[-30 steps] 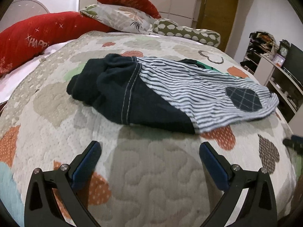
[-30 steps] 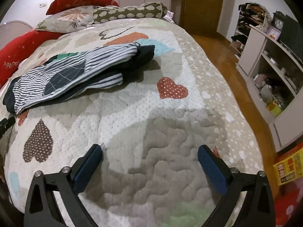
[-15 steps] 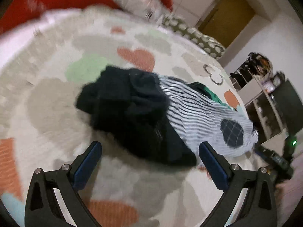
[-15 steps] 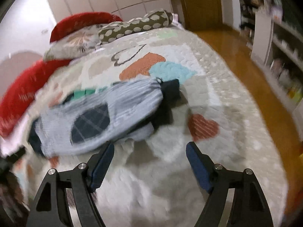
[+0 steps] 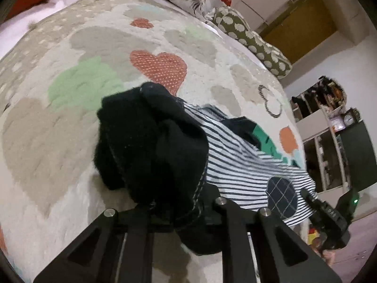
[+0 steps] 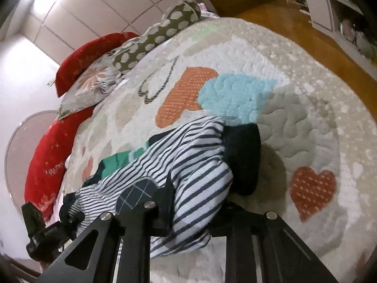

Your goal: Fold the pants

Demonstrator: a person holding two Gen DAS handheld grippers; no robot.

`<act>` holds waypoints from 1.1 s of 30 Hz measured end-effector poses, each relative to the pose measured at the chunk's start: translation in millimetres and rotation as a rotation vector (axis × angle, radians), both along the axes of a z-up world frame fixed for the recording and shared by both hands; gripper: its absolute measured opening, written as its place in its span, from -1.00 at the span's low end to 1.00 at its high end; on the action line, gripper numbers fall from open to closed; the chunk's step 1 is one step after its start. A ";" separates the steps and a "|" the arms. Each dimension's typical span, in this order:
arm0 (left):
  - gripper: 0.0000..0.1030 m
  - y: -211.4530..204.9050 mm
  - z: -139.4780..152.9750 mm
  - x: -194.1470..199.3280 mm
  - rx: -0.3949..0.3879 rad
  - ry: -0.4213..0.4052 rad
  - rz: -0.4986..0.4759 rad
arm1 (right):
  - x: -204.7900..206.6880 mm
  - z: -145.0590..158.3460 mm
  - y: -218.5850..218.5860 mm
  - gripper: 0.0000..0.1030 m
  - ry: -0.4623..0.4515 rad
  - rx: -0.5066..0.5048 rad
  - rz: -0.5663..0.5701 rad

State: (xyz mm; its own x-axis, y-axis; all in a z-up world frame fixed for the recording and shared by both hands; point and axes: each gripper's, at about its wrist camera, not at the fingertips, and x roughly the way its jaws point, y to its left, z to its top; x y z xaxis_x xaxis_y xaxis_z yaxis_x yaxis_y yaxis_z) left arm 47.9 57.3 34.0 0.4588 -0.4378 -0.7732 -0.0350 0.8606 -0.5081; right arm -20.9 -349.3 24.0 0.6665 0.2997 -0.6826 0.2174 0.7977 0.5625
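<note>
The pants point(image 5: 238, 162) lie in a heap on the quilted bed: a dark navy part, a blue-and-white striped part with a checked patch point(image 5: 281, 197), and some green fabric point(image 5: 261, 139). My left gripper point(image 5: 181, 212) is shut on the dark navy end point(image 5: 153, 146). My right gripper point(image 6: 190, 214) is shut on the striped end point(image 6: 188, 165), next to the dark cuff point(image 6: 242, 158). The fingertips of both are hidden in the cloth. The right gripper also shows in the left wrist view point(image 5: 329, 217), and the left one in the right wrist view point(image 6: 47, 233).
The quilt point(image 5: 70, 141) with heart patches covers the bed. Red and patterned pillows point(image 6: 77, 70) lie at its head. White shelves point(image 5: 329, 146) and a wooden floor point(image 6: 294, 23) lie beyond the bed's far side.
Both grippers have moved in from the near quilt onto the pants and closed, the left on the dark end, the right on the striped end.
</note>
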 end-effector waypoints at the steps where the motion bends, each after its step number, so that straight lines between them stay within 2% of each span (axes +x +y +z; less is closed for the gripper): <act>1: -0.74 3.9 3.6 -8.6 -0.011 -0.002 0.006 | -5.1 2.8 0.7 -0.57 -0.005 -0.004 0.007; 7: -0.71 16.2 17.6 -62.2 -0.031 -0.030 0.012 | -52.8 15.7 4.4 -0.58 -0.045 0.006 0.061; 9: -0.58 15.4 13.7 -78.4 0.009 -0.040 0.022 | -72.6 16.9 5.6 -0.58 -0.063 0.007 0.074; 10: -0.37 15.2 8.6 -87.3 0.053 -0.040 0.037 | -80.1 15.5 5.9 -0.56 -0.068 -0.001 0.077; 11: -0.31 16.2 4.5 -93.9 0.075 -0.045 0.042 | -89.3 10.9 6.8 -0.52 -0.064 -0.022 0.076; 12: -0.31 17.7 0.9 -100.2 0.085 -0.051 0.040 | -95.5 5.0 5.9 -0.39 -0.052 -0.034 0.067; 14: -0.18 22.2 -1.7 -113.3 0.100 -0.056 0.043 | -107.6 -13.5 -3.8 -0.24 -0.010 -0.026 0.020; 16: 0.03 30.5 3.9 -126.2 0.124 -0.083 0.068 | -118.7 -24.3 -18.9 -0.24 -0.020 0.045 -0.001; 17: 0.06 34.9 8.5 -131.9 0.141 -0.102 0.083 | -126.2 -26.2 -28.2 -0.23 -0.031 0.087 -0.024; 20: 0.06 47.1 23.9 -144.1 0.154 -0.139 0.122 | -152.9 -16.5 -56.4 -0.20 -0.061 0.099 -0.171; 22: 0.06 49.5 36.2 -148.5 0.164 -0.172 0.156 | -165.2 4.2 -61.9 -0.17 -0.120 0.064 -0.202; 24: 0.06 44.4 46.2 -149.3 0.169 -0.207 0.156 | -170.2 27.4 -52.5 -0.17 -0.185 0.011 -0.168; 27: 0.21 23.3 50.4 -143.9 0.199 -0.242 0.088 | -158.2 47.5 -16.3 -0.17 -0.227 -0.028 -0.013; 30: 0.21 4.5 37.4 -133.1 0.202 -0.211 0.024 | -135.5 33.8 24.5 -0.16 -0.189 -0.003 0.149; 33: 0.21 -1.5 8.0 -117.8 0.242 -0.096 0.019 | -115.3 5.4 49.4 -0.16 -0.105 -0.018 0.200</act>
State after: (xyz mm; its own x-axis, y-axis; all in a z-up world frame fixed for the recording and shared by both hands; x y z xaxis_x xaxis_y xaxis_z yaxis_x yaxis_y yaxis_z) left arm -69.9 55.8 42.0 0.5416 -0.2365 -0.8067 -0.0135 0.9571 -0.2896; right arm -136.2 -299.9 29.4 0.6626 0.4217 -0.6190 -0.0051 0.8290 0.5593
